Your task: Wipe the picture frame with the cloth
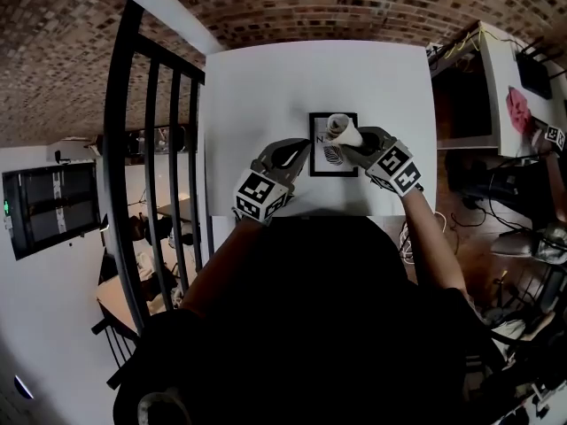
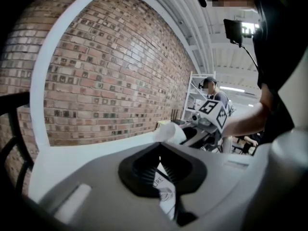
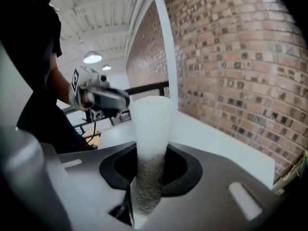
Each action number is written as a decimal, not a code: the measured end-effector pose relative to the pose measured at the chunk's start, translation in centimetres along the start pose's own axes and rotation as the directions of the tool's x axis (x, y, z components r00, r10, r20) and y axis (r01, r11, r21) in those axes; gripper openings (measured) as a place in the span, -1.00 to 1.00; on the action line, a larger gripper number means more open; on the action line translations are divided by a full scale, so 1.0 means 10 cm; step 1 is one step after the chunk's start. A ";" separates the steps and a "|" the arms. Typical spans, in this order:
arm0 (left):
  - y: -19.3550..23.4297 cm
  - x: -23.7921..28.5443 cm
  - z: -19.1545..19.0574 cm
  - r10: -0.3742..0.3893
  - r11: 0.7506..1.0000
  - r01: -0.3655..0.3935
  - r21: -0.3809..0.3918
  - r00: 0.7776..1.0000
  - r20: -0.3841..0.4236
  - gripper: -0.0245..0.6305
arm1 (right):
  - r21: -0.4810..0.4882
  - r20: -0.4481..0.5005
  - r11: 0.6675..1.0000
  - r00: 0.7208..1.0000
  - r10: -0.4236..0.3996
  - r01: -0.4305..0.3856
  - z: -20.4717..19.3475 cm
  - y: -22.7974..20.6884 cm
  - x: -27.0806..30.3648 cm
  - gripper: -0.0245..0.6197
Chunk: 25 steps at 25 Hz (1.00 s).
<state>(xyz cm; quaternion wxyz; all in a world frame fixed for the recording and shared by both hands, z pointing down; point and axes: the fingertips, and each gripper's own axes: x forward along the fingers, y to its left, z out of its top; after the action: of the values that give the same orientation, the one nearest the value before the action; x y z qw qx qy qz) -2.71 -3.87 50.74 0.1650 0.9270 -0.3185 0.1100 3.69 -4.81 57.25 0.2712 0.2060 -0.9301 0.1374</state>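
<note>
A black picture frame [image 1: 334, 161] with a white print lies flat near the front edge of the white table [image 1: 266, 87]. My left gripper [image 1: 304, 151] is shut on the frame's left edge; in the left gripper view the print [image 2: 164, 192] sits pinched between the jaws. My right gripper [image 1: 352, 142] is shut on a rolled white cloth [image 1: 340, 127], whose free end rests over the upper part of the frame. The right gripper view shows the cloth [image 3: 149, 138] standing up out of the shut jaws, with the left gripper [image 3: 104, 98] behind it. The cloth [image 2: 169, 132] also shows in the left gripper view.
A black metal railing [image 1: 133, 149] runs along the table's left side. A brick wall [image 2: 106, 76] stands behind the table. To the right is a desk [image 1: 496, 78] with a red item [image 1: 518, 109] and cables on the floor. A person [image 2: 210, 89] stands far off.
</note>
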 end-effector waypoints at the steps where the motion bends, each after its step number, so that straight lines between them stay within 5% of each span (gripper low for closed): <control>1: 0.00 -0.01 0.06 -0.003 1.000 0.003 0.002 1.000 0.019 -0.92 | -0.009 0.084 1.000 0.996 -0.018 0.019 0.21 0.00 -0.08 -0.61; 6: -0.12 -0.06 0.45 -0.024 0.999 0.019 0.039 0.991 0.131 -0.92 | -0.063 0.397 0.995 0.916 -0.051 0.082 1.03 0.10 -0.54 -0.61; 13: -0.26 -0.08 0.87 -0.081 0.993 0.059 0.102 0.972 0.223 -0.92 | -0.039 0.537 0.989 0.838 -0.096 0.139 1.45 0.16 -0.84 -0.61; 25: -0.38 -0.06 0.87 -0.136 0.989 0.118 0.089 0.963 0.233 -0.92 | -0.041 0.522 0.993 0.850 -0.074 0.111 1.40 0.31 -0.88 -0.61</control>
<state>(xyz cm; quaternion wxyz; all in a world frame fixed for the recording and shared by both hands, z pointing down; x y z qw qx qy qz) 0.04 -3.98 41.68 0.0977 0.9575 -0.2715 -0.0010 2.79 -4.52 40.42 0.0233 0.2704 -0.9620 0.0309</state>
